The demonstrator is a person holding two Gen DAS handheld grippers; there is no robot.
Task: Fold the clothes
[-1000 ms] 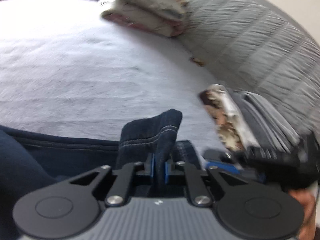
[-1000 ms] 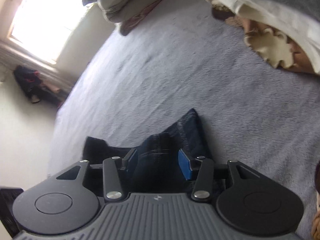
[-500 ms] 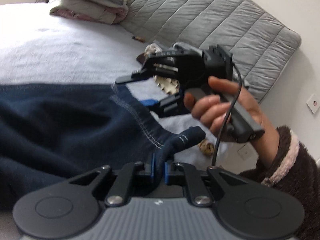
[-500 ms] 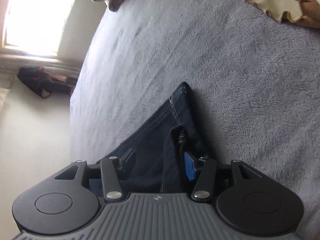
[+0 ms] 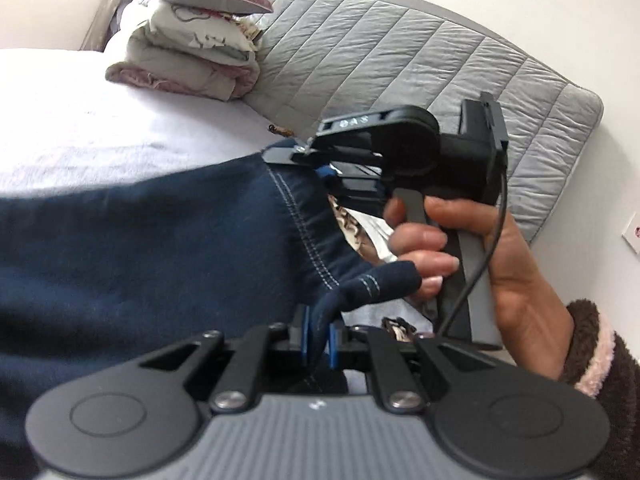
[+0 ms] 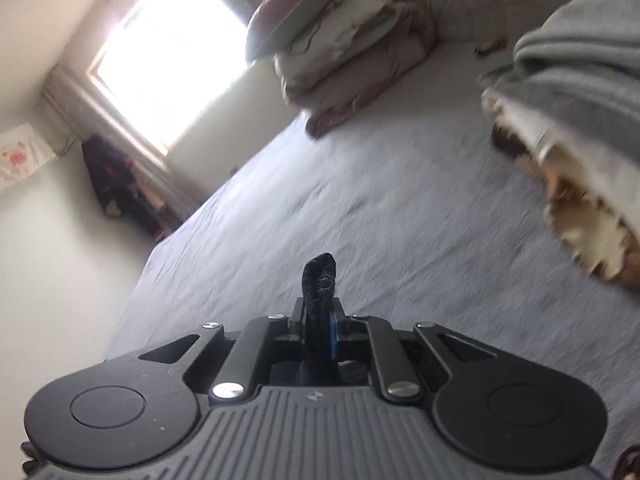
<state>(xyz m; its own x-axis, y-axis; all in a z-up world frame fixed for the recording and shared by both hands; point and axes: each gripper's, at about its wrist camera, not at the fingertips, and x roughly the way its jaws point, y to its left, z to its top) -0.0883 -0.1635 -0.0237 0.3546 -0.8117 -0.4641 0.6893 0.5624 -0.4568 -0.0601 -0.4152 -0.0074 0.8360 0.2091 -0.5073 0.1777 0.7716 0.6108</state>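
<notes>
Dark blue jeans [image 5: 140, 248] with pale stitching hang stretched across the left wrist view, above the pale grey bed [image 5: 80, 120]. My left gripper [image 5: 318, 334] is shut on one corner of their hem, which sticks out past the blue pads. The other gripper [image 5: 316, 160], held in a person's hand [image 5: 480, 248], pinches the far corner of the same edge. In the right wrist view my right gripper [image 6: 320, 326] is shut on a narrow fold of the jeans [image 6: 319, 280] that pokes up between the pads.
A stack of folded bedding and a pillow [image 5: 192, 52] sits at the bed's far end by the grey quilted headboard [image 5: 420, 80]. Folded grey and patterned clothes [image 6: 568, 120] lie on the bed to the right. A bright window [image 6: 168, 60] lights the far wall.
The right gripper has shut on the jeans' corner, having been open around the cloth before. Both grippers have lifted the jeans off the bed and drawn the edge taut between them.
</notes>
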